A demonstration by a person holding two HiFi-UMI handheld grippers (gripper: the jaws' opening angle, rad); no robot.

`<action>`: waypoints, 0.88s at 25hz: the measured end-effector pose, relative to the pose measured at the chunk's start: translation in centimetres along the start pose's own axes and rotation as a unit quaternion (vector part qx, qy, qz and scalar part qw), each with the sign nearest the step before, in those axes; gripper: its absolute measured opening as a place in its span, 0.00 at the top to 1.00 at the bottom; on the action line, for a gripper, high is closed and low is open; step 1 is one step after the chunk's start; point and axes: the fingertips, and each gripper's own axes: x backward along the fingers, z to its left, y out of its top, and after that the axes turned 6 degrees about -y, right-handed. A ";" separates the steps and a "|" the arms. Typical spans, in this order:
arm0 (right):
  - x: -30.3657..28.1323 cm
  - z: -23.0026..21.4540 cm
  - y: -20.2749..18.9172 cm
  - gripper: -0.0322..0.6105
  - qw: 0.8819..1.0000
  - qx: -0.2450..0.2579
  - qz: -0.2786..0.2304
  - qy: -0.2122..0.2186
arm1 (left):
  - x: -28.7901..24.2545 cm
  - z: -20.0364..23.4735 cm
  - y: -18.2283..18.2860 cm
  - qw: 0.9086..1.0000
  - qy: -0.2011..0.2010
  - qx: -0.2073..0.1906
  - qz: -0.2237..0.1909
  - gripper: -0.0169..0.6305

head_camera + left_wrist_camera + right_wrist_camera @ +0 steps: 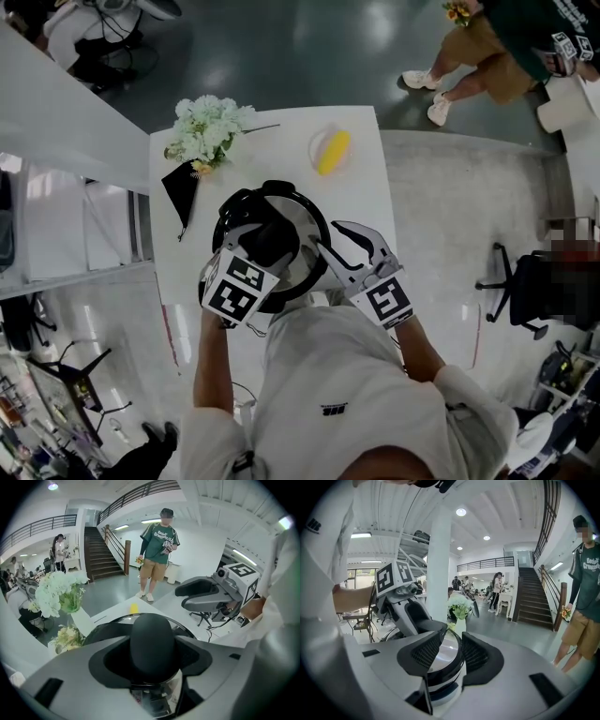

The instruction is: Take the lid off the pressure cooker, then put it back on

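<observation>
- The pressure cooker (281, 187) stands in the middle of the white table (361, 187), right in front of you.
- Its lid (307, 234) sits on the pot. In the right gripper view, the shiny dome meets the dark band beneath it with no gap that can be made out.
- Your left gripper (152, 658) comes down from above onto the black knob (152, 630) at the lid's centre.
- Its jaws are partly closed, with a dark pad hugging each side of the knob, so you have a hold on the knob.
- Your right gripper (451, 641) is at the cooker's right side, pointing across at it and tilted slightly down.
- Its jaws stand apart and grip nothing. The lid's edge and the band below it show through the gap.
- From the head view one right finger (323, 251) lies close along the cooker's rim and the other (370, 239) spreads out over bare tabletop. Whether the near finger touches the rim cannot be told.
- A bunch of white flowers (206, 129) lies at the far left corner of the table.
- A yellow item on a clear dish (333, 152) sits beyond the cooker, well apart from it.
- A person in a green shirt (159, 545) stands on the floor past the table's far end.
</observation>
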 end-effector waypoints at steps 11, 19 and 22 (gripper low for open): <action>-0.9 0.7 0.0 0.72 1.000 0.002 0.004 0.026 | -0.4 0.1 -1.8 0.998 0.048 0.045 -0.007 0.53; -1.3 1.1 -0.1 0.72 0.999 0.012 0.010 0.051 | -0.8 0.0 -2.8 0.995 0.074 0.058 -0.019 0.53; -1.4 1.2 -0.3 0.72 0.998 0.014 0.010 0.058 | -0.8 0.0 -2.8 0.995 0.080 0.062 -0.024 0.53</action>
